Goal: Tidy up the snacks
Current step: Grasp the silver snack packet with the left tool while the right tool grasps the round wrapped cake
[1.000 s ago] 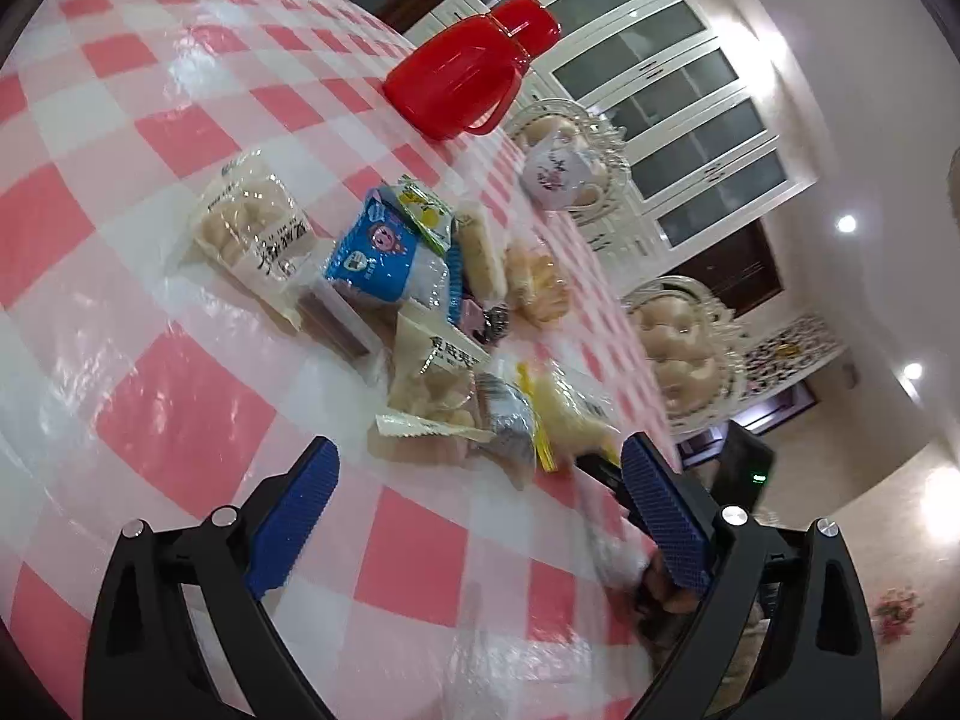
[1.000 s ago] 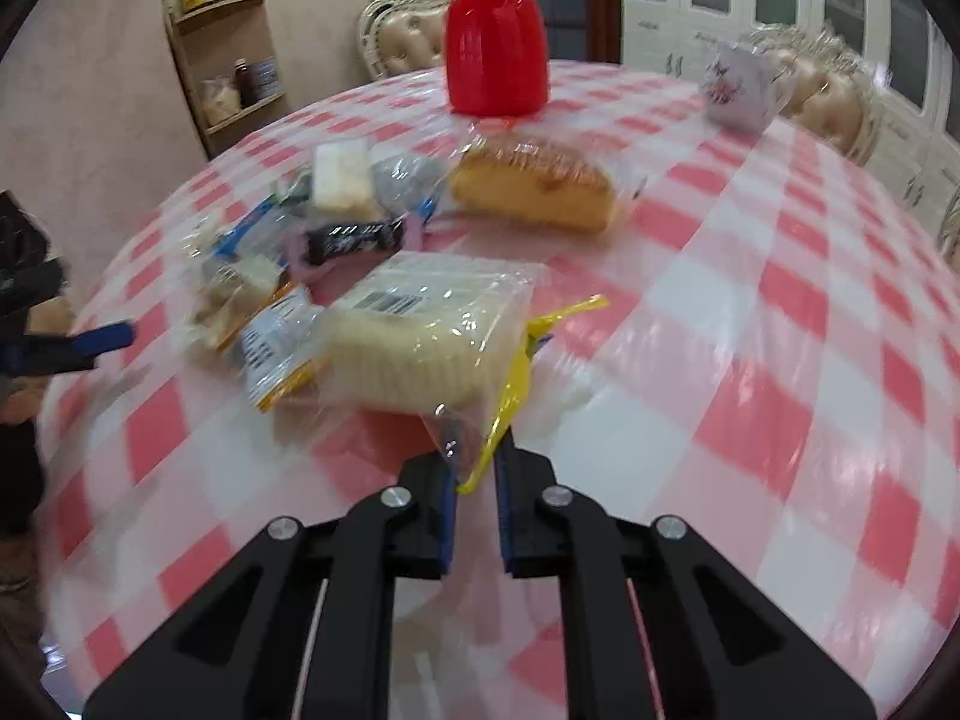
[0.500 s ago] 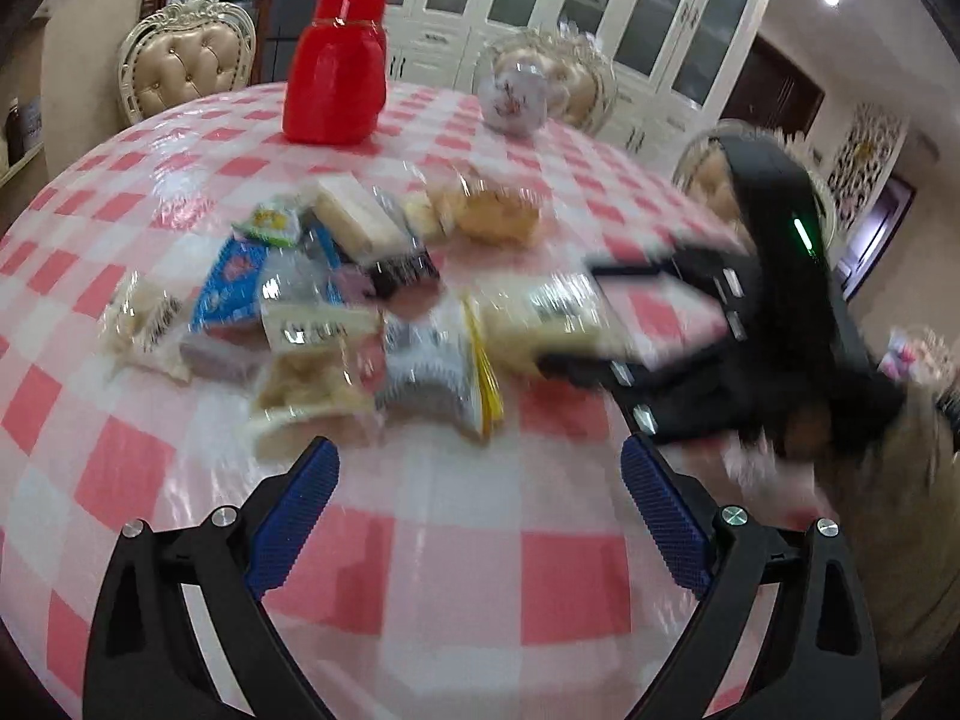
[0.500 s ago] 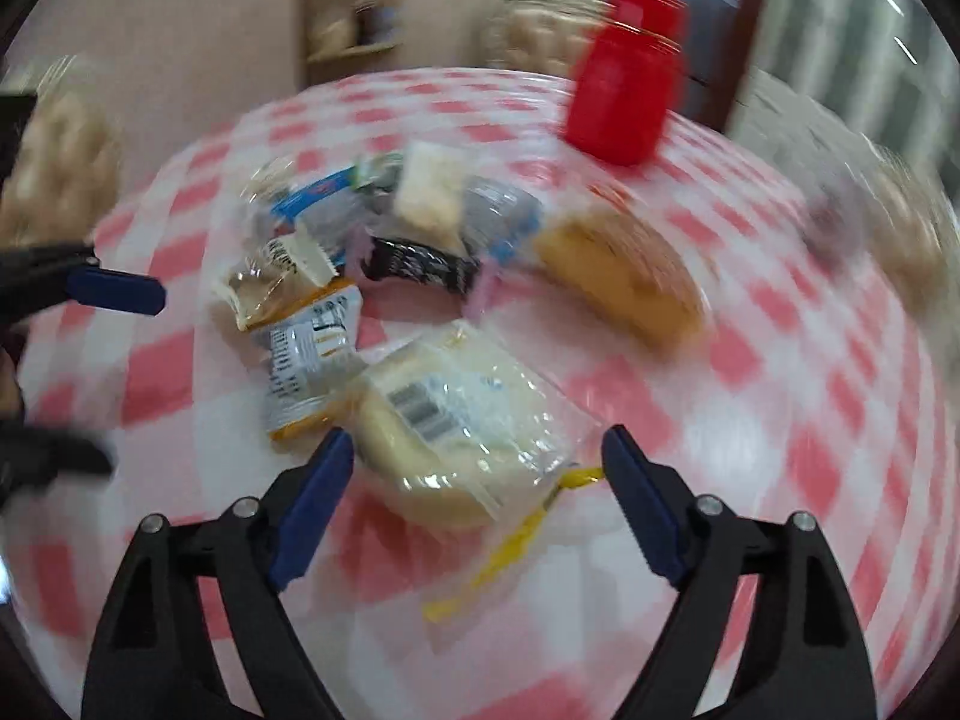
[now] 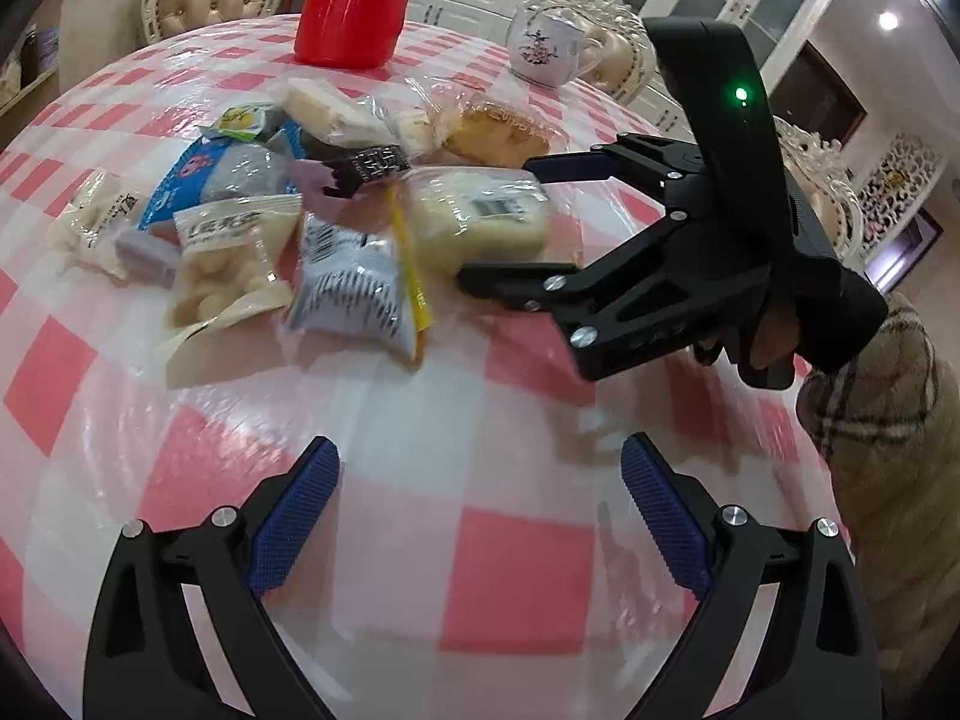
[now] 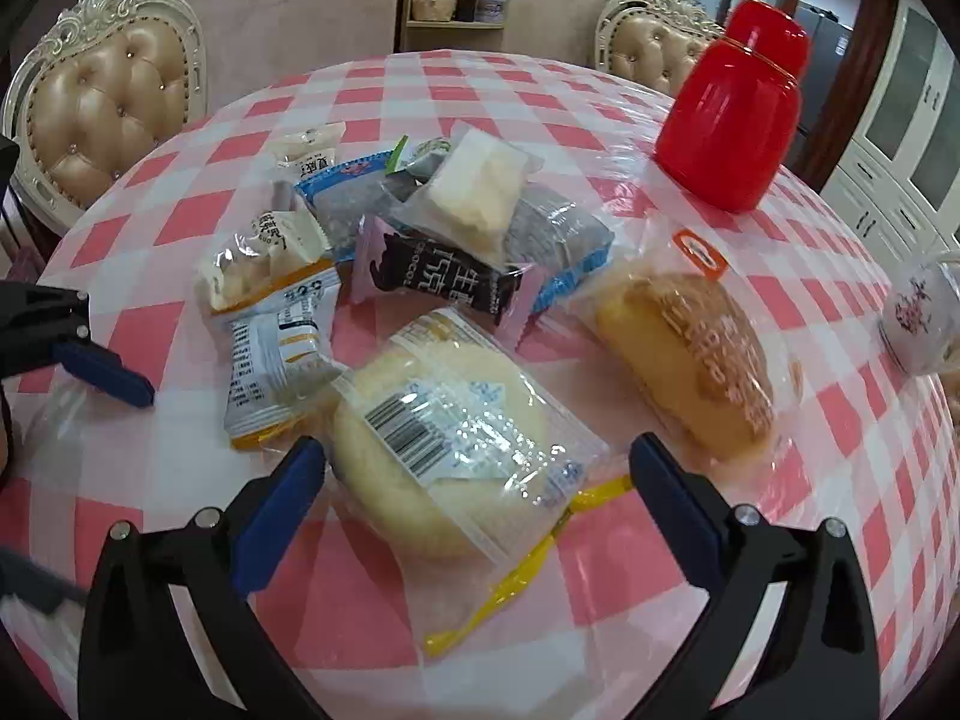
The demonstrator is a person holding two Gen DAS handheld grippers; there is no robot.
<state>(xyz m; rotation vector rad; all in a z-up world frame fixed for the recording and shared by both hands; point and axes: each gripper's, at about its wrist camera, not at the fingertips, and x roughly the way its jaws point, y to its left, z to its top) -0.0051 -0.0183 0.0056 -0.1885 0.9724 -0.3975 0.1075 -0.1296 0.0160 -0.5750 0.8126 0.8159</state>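
Note:
A heap of wrapped snacks lies on the pink-checked table (image 6: pixel 840 324). Nearest my right gripper (image 6: pixel 477 462) is a pale round bread packet (image 6: pixel 444 438) with a yellow edge. The jaws are opening; the packet lies between them on the cloth and the pads do not press it. The left wrist view shows that gripper (image 5: pixel 501 219) spread over the same packet (image 5: pixel 480 225). My left gripper (image 5: pixel 480 462) hangs open over bare cloth in front of the heap, with nothing between its fingers (image 6: pixel 108 373).
A sponge cake packet (image 6: pixel 690 354), a dark chocolate bar (image 6: pixel 444 279), a blue packet (image 5: pixel 198 174) and a grey-white packet (image 5: pixel 354 288) make up the heap. A red jar (image 6: pixel 732 114) and a flowered cup (image 5: pixel 543 51) stand behind. Padded chairs (image 6: pixel 102 108) ring the table.
My right gripper let go of the bread packet's yellow edge and opened wide; the packet now lies flat. My left gripper swung round, so the right gripper has come into its view.

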